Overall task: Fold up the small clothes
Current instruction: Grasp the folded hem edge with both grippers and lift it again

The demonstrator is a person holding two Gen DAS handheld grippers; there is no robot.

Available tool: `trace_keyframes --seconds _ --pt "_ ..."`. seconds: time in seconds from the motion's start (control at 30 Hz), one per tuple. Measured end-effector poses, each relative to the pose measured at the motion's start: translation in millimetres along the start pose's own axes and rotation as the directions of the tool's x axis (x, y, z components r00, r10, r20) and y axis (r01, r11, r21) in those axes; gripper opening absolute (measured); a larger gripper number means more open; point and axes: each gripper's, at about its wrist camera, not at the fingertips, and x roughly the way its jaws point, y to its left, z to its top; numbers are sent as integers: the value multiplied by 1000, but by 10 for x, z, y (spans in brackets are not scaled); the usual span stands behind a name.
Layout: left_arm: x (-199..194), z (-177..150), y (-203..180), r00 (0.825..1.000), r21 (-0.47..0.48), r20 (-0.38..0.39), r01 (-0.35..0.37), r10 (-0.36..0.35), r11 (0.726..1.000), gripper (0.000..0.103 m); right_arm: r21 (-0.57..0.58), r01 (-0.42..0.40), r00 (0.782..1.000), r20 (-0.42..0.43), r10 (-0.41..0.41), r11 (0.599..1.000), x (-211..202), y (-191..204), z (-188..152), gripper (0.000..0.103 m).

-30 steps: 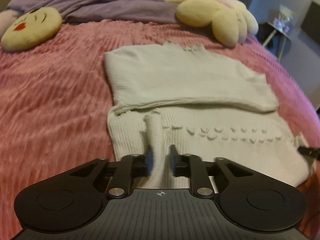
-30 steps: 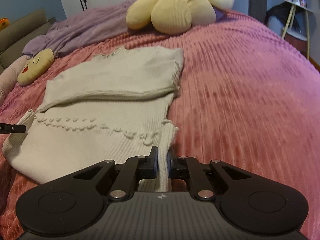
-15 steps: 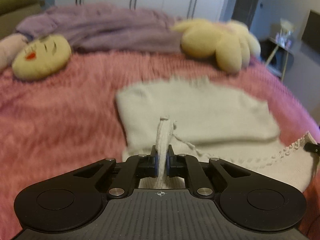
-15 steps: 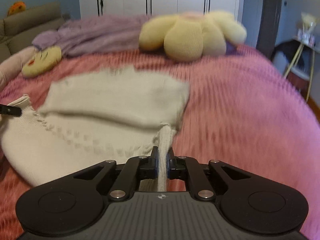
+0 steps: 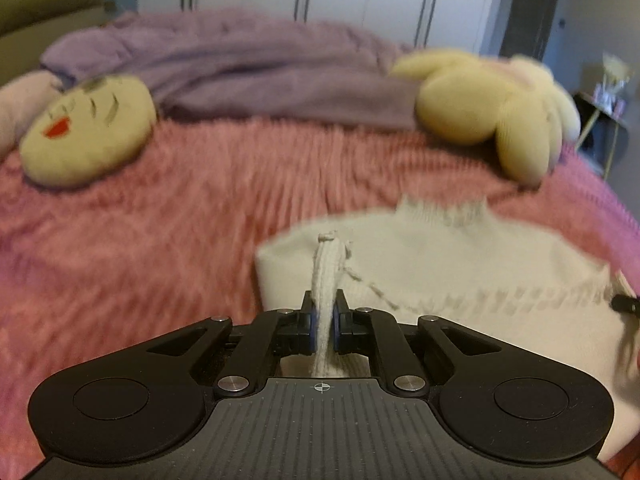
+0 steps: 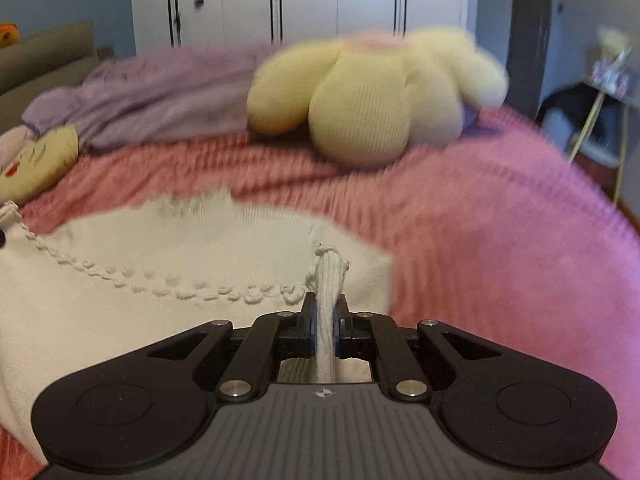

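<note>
A cream knitted sweater (image 5: 460, 256) lies on the pink bedspread (image 5: 140, 240), its sleeves folded in. My left gripper (image 5: 324, 312) is shut on the sweater's bottom hem at the left corner. My right gripper (image 6: 325, 316) is shut on the hem at the right corner of the sweater (image 6: 160, 248). Both hold the hem lifted over the sweater's body, towards the neckline (image 5: 452, 210). The bobble-trim edge (image 6: 180, 286) hangs between the grippers. Both views are motion-blurred.
A yellow face cushion (image 5: 88, 128) lies at the far left. A yellow flower cushion (image 6: 372, 96) lies beyond the sweater. A purple blanket (image 5: 240, 64) is bunched at the head of the bed. White wardrobe doors (image 6: 304, 0) stand behind. A side table (image 6: 612, 80) stands at the right.
Both grippers closed on the hem corners, lifted them, and carried them forward over the sweater towards the neckline.
</note>
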Motion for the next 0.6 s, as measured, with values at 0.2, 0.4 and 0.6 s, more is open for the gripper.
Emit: trace_keyframes --seconds 0.2,0.4,0.6 --pt "147 -205 91 997 -51 -31 64 -65 997 40 67 -56 995 -73 61 996 158 -131 -147 15" --pt "161 -178 -13 997 28 -72 3 -1 1000 10 -34 -33 998 -63 31 999 150 -8 -194 7" --pt "-207 223 -139 997 124 71 -35 26 992 10 -119 30 995 102 -18 992 -118 104 29 6"
